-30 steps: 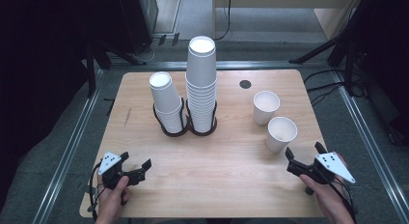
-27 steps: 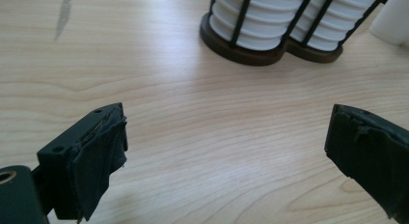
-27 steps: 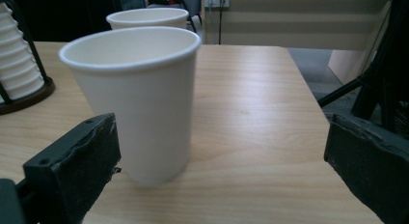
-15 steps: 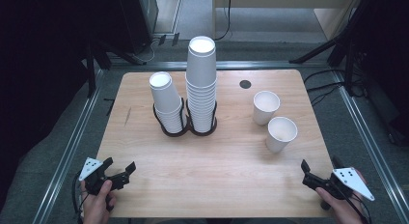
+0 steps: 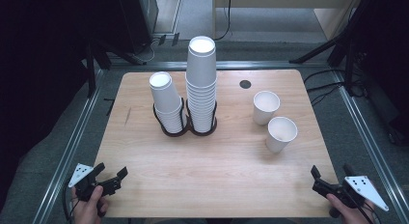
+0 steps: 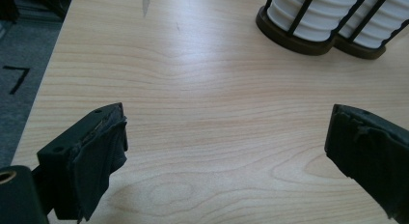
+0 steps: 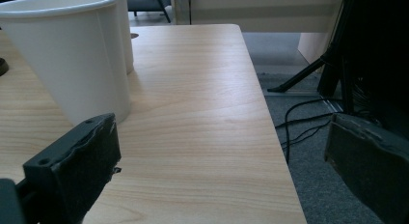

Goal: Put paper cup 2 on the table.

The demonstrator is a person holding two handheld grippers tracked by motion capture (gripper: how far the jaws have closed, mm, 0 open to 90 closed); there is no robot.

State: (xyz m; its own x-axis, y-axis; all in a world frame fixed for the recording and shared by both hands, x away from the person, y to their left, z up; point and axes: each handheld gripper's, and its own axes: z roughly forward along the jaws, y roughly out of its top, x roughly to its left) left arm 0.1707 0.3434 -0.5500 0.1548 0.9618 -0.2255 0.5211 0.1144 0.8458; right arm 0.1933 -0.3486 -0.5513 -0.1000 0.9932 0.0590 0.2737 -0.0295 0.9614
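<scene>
Both claws are spread and empty at the near table (image 5: 226, 175) corners: left gripper (image 5: 109, 176), right gripper (image 5: 324, 181). The near paper cup (image 5: 280, 134) stands upright, right of the two racked cup stacks (image 5: 189, 101). The approach looks unstarted; next, the right gripper should reach forward to that cup.

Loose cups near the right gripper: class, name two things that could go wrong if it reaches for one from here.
1. The near loose cup stands close beside the far loose cup; the open right gripper could knock one while taking the other.
2. Both are light, empty and upright, so a sideways nudge may tip them.
</scene>
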